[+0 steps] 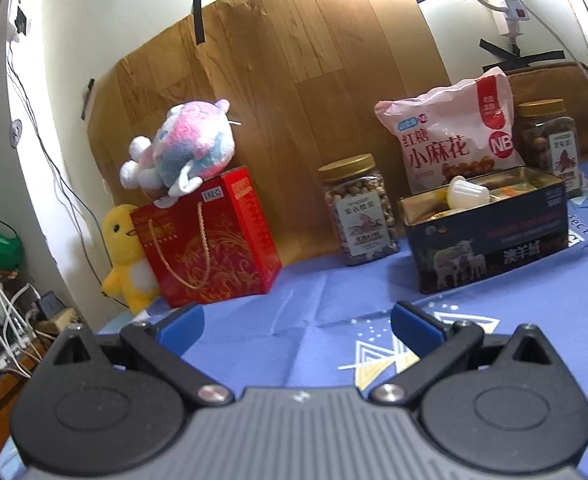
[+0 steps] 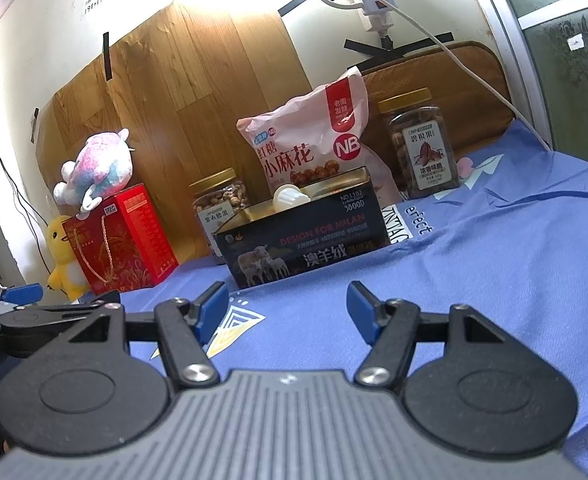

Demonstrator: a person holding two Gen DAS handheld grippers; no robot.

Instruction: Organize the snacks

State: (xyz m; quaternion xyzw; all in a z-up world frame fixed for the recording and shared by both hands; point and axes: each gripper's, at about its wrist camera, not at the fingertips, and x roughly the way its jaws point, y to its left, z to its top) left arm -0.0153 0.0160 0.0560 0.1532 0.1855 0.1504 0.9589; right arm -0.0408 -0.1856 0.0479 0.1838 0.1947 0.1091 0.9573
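Both grippers' fingers [image 1: 182, 326] apart, empty.

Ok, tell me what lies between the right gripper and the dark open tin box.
Only bare blue printed cloth between right gripper and dark open tin box, in the right wrist view.

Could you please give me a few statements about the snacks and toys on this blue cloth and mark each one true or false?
1. The pink snack bag stands behind the dark tin. True.
2. The pastel plush toy lies inside the tin. False: it sits on top of the red gift box.
3. The tin is closed with a lid. False: it is open, and a small white cup shows inside.
4. Both nut jars have gold lids. True.
5. The right claw holds a jar. False: it is open and empty.
6. A yellow duck toy stands beside the red gift box. True.
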